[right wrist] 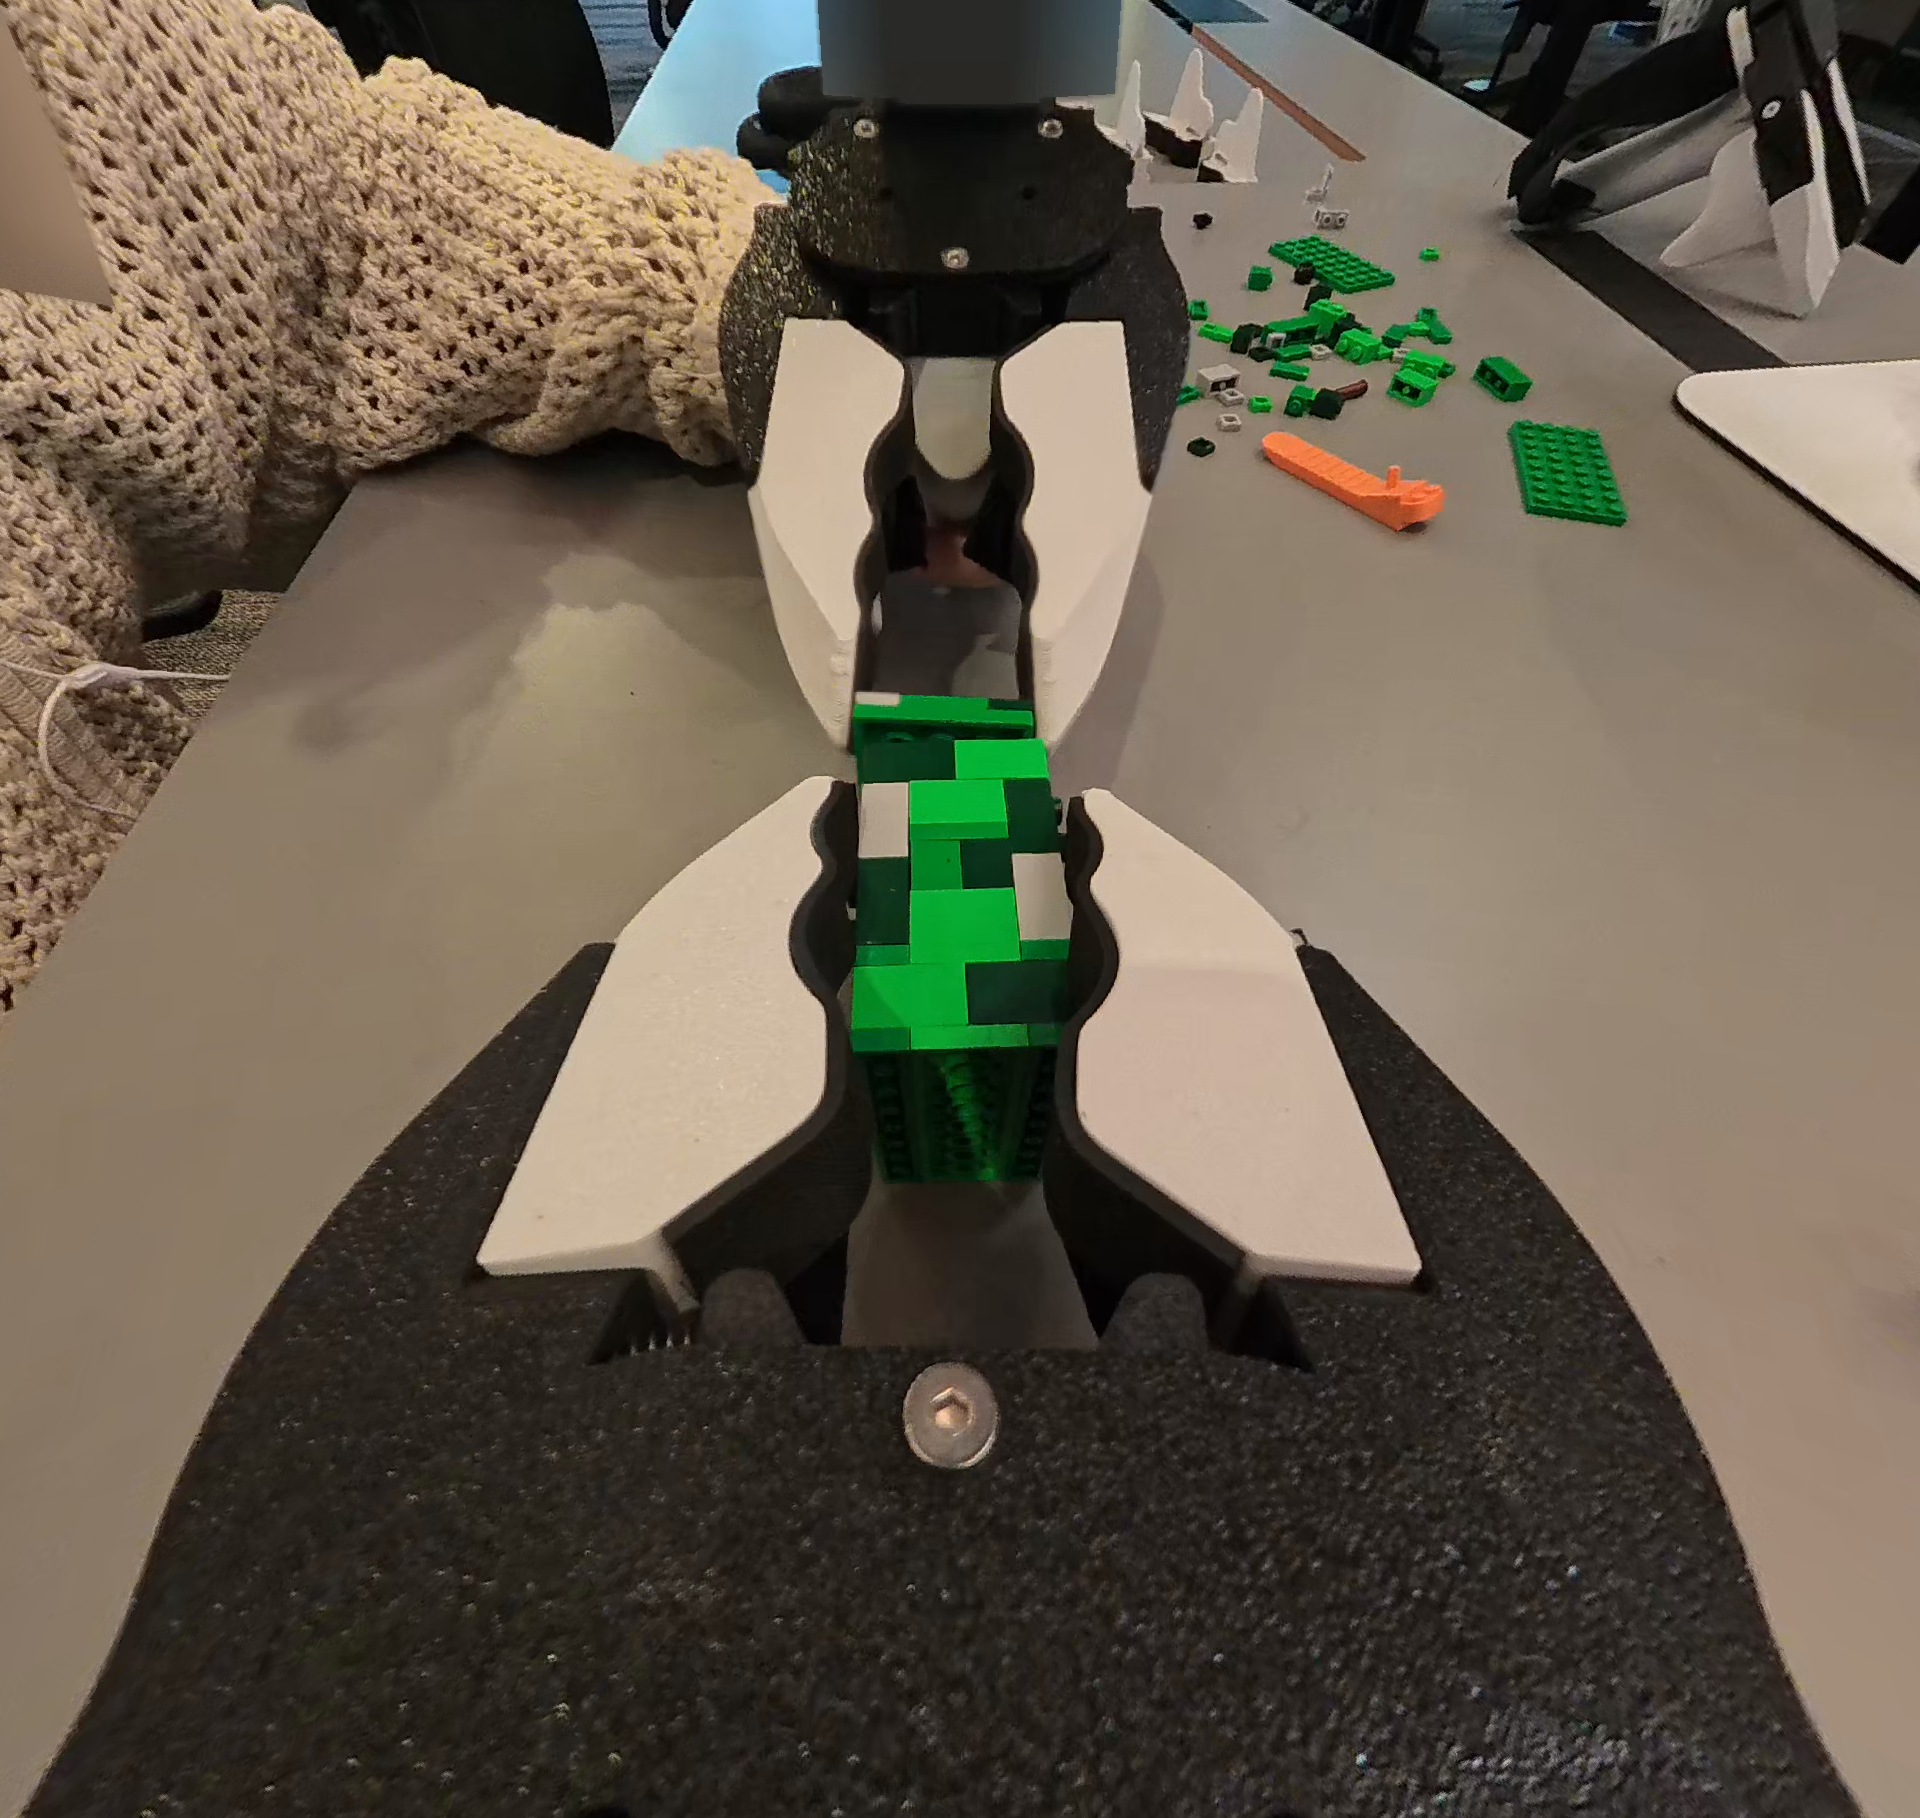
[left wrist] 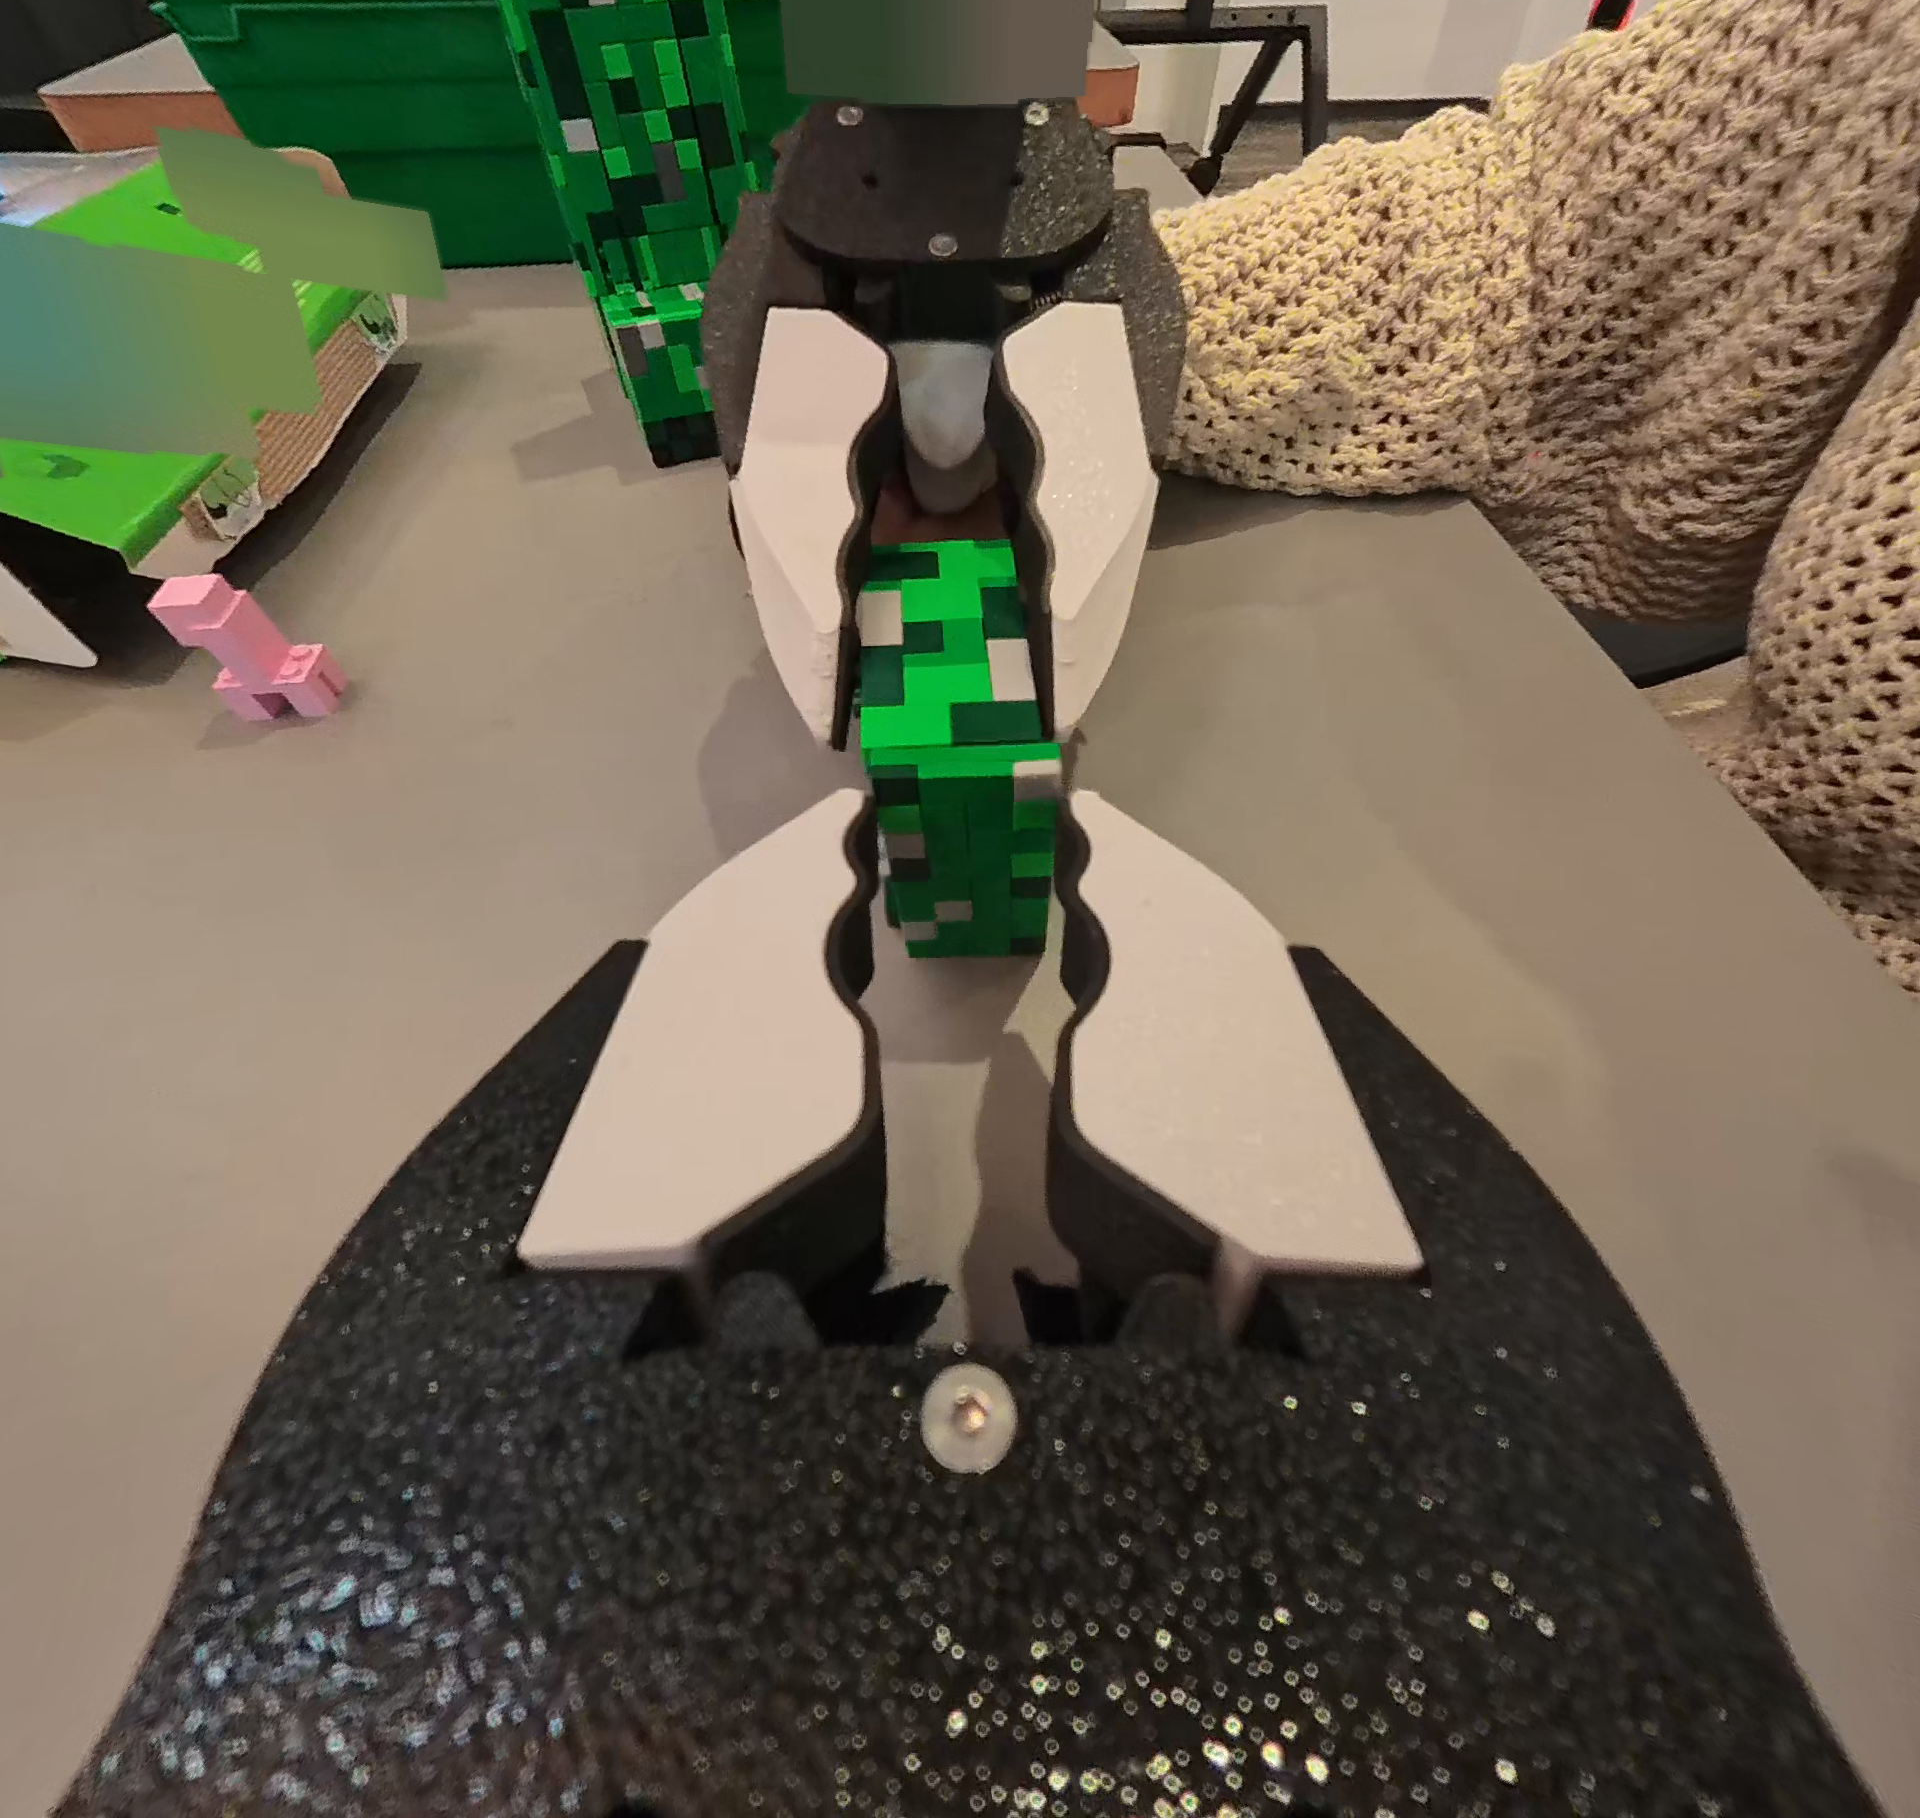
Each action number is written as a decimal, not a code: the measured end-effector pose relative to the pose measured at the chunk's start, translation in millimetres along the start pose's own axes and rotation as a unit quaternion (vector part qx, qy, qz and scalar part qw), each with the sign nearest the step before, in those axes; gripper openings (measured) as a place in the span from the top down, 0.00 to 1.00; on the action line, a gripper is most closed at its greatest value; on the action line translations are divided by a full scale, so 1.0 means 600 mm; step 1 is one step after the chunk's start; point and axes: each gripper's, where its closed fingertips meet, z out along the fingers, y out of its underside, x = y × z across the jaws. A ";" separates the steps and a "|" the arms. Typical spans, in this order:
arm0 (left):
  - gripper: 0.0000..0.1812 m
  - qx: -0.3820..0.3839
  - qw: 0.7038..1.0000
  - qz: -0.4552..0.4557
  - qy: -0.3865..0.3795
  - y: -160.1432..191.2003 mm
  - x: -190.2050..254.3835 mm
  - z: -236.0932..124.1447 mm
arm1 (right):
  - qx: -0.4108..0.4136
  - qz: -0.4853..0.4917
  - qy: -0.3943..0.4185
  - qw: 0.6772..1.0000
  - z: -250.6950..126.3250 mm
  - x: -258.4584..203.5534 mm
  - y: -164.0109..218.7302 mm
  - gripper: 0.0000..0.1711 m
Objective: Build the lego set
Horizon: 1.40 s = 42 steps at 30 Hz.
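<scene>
- While both grippers face each other tip to tip, a green block assembly runs straight between them, its long axis along the line joining the two tools.
- In the right wrist view, the right gripper pinches the near half of that assembly; the fingers press on both of its sides, and its open studded end points back toward the camera.
- In the left wrist view, the left gripper brackets the other section, which hangs lower. Its tips lie close on either side, but whether they actually clamp I cannot tell.
- My guess is that the two sections are being pressed together or lined up, so the coming move turns on pushing along that shared axis, with neither tool clearly nearer.
- Below is a plain grey table, matte with soft reflections; the assembly appears to be held above it rather than resting.
- Farther off on the right side lie loose green bricks, a green plate and an orange separator tool.
- On the left side stand a pink figure, a tall green tower, an open box and green bins.
- A knitted sleeve reaches in from the edge; beyond it are dark office chairs and desks.
</scene>
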 end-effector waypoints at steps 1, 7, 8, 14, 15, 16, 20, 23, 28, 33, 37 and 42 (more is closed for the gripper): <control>0.83 -0.002 1.000 0.001 0.003 0.000 0.002 -0.001 | 0.000 0.001 0.000 1.000 0.000 0.000 0.000 0.78; 0.83 0.005 1.000 -0.006 -0.007 -0.002 -0.002 -0.013 | 0.001 0.001 0.000 1.000 0.001 0.000 -0.001 0.78; 0.83 0.003 1.000 -0.005 -0.013 -0.001 -0.004 -0.012 | 0.001 0.000 0.000 1.000 0.002 0.000 -0.001 0.78; 0.82 -0.008 1.000 0.009 -0.018 0.002 -0.002 0.002 | 0.002 -0.001 0.001 1.000 0.002 0.000 -0.002 0.78; 0.82 -0.009 1.000 0.005 -0.017 0.003 -0.002 0.001 | 0.002 0.000 0.001 1.000 0.003 -0.001 -0.002 0.78; 0.82 -0.013 1.000 0.003 -0.017 0.006 -0.003 0.001 | 0.002 0.001 0.000 1.000 0.003 0.000 -0.002 0.78; 0.76 -0.014 1.000 -0.006 -0.013 0.009 -0.002 -0.001 | 0.002 0.003 0.000 1.000 0.003 0.000 -0.002 0.78; 0.74 -0.018 1.000 -0.016 -0.012 0.011 -0.003 -0.002 | 0.002 0.003 0.000 1.000 0.004 0.000 -0.002 0.78; 0.76 -0.046 0.999 -0.015 -0.015 0.024 -0.003 0.003 | 0.002 0.002 0.001 1.000 0.005 0.000 -0.002 0.78; 0.69 -0.092 0.996 0.001 -0.012 0.032 0.000 -0.012 | 0.003 0.001 0.002 1.000 0.005 0.000 -0.003 0.78; 0.63 -0.189 0.982 -0.019 -0.005 0.062 0.004 -0.064 | 0.012 -0.027 0.004 1.000 -0.006 -0.005 -0.012 0.74; 0.67 -0.287 0.958 -0.016 -0.011 0.104 0.004 -0.093 | 0.029 -0.042 0.032 0.998 -0.039 0.005 -0.030 0.75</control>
